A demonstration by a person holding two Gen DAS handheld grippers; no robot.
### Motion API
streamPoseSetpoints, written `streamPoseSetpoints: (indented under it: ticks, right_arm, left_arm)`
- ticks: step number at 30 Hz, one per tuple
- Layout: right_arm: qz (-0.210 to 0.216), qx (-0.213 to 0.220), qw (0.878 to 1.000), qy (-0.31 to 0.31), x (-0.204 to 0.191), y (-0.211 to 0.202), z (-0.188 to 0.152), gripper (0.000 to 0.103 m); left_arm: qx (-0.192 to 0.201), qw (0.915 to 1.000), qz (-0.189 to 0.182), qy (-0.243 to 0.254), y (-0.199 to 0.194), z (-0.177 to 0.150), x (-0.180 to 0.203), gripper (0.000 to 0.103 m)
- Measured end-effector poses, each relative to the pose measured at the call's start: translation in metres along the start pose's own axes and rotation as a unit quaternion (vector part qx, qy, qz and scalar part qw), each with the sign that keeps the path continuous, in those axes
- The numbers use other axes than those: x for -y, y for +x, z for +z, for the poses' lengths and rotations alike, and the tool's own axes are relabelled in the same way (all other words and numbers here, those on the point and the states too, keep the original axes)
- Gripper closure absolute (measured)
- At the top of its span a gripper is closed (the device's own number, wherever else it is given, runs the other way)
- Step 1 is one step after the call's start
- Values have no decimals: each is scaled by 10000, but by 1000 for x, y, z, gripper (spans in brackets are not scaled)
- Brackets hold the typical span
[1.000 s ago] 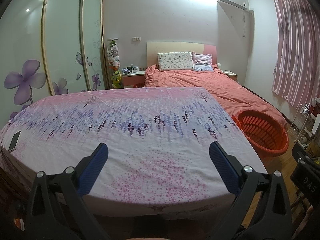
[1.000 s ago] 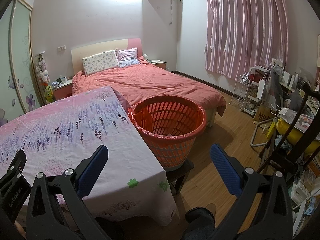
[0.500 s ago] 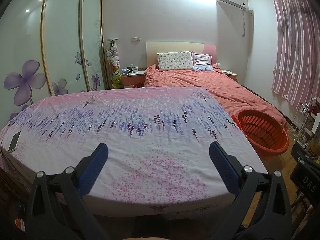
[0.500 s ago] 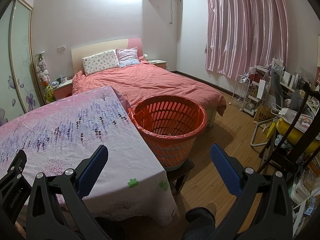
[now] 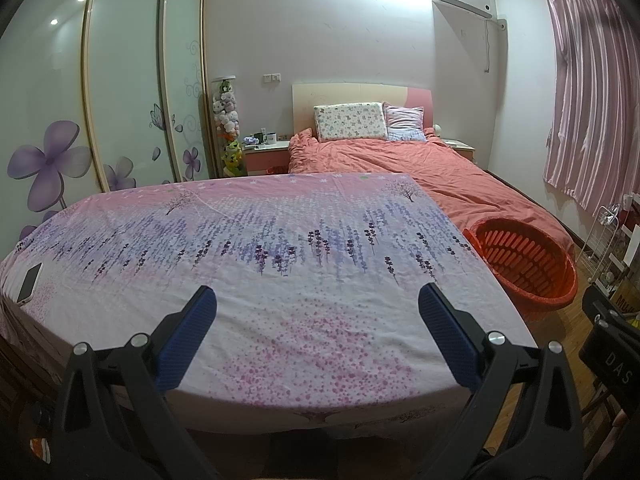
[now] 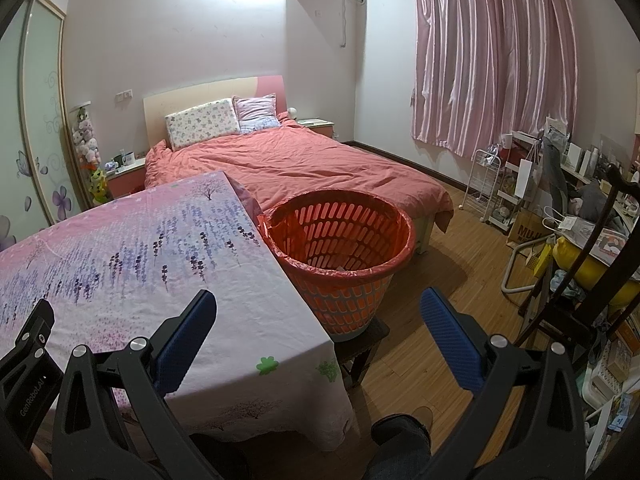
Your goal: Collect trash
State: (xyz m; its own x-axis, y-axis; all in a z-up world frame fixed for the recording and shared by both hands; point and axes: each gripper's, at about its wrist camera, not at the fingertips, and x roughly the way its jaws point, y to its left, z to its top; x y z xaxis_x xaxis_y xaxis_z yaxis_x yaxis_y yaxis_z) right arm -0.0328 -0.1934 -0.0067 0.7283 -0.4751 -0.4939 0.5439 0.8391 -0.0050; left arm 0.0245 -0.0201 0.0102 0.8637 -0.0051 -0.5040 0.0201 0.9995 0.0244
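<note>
Nothing really moved since earlier: both the left gripper (image 5: 318,316) and right gripper (image 6: 318,318) hung spread wide and empty over the bare tabletop (image 5: 280,240), basket (image 6: 340,240) at center frame, so collecting looked done, no trash left visible.

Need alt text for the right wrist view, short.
The right gripper, jaws open and empty, points at an orange basket lined with a red bag, standing on a dark stool beside a table under a floral cloth. Behind are a coral bed and pink curtains.
</note>
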Motion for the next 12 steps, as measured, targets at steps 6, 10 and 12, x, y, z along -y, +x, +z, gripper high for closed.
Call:
streamPoseSetpoints:
  ticks: [6,10,12]
  right_arm:
    - [9,-7,10000,-15,-1,-2,-4,2]
    - [13,-14,10000,-19,-2,0,-7,2]
    - [13,-14,10000,-17,-2,0,-7,2]
  left_arm:
    - [5,10000,0,11,0,0,0,4]
    - [11,10000,-28,29,1,-3,-3,4]
    - [10,10000,-24,28,1,-3,-2,4]
